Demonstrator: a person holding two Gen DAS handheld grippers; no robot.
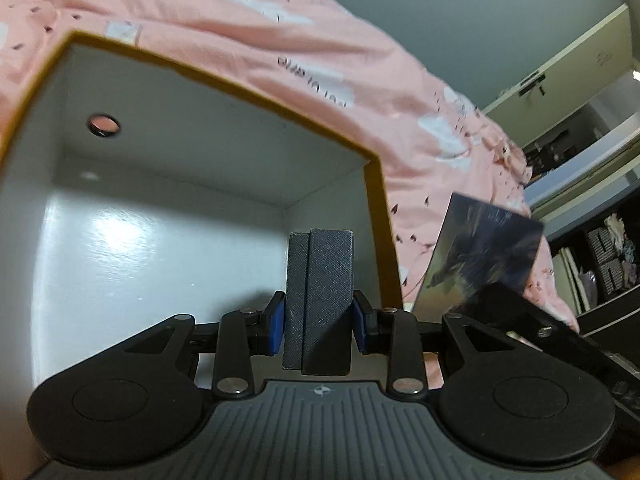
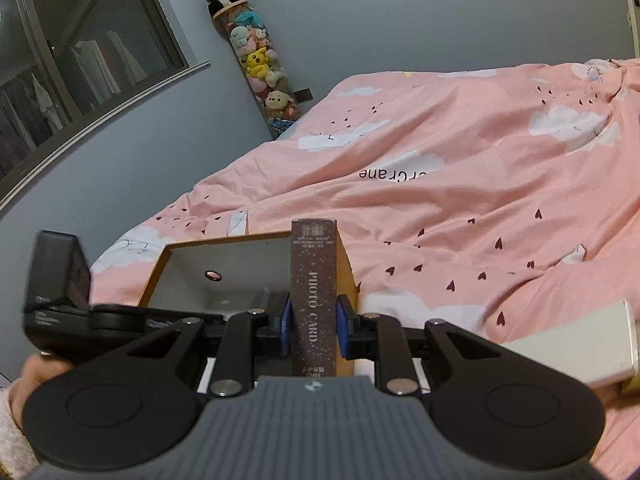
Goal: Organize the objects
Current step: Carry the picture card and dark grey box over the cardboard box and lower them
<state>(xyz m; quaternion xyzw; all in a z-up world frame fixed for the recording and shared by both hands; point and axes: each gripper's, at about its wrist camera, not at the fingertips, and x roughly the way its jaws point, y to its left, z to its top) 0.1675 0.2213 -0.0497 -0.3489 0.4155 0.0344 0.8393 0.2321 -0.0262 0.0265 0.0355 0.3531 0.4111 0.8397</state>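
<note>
My left gripper (image 1: 319, 314) is shut on a dark grey textured case (image 1: 319, 280) and holds it upright inside the open box (image 1: 224, 80), a white-lined box with an orange-brown rim. My right gripper (image 2: 314, 330) is shut on a brown photo card box (image 2: 314, 292), marked "PHOTO CARD", held upright just above the same box's right wall (image 2: 256, 236). The photo card box also shows in the left wrist view (image 1: 484, 252) to the right of the open box. The left gripper's body shows in the right wrist view (image 2: 56, 292).
The open box rests on a bed with a pink cloud-print duvet (image 2: 480, 184). A tube of plush toys (image 2: 256, 56) leans on the grey wall. A white flat object (image 2: 580, 348) lies at lower right. Shelves (image 1: 600, 256) stand past the bed.
</note>
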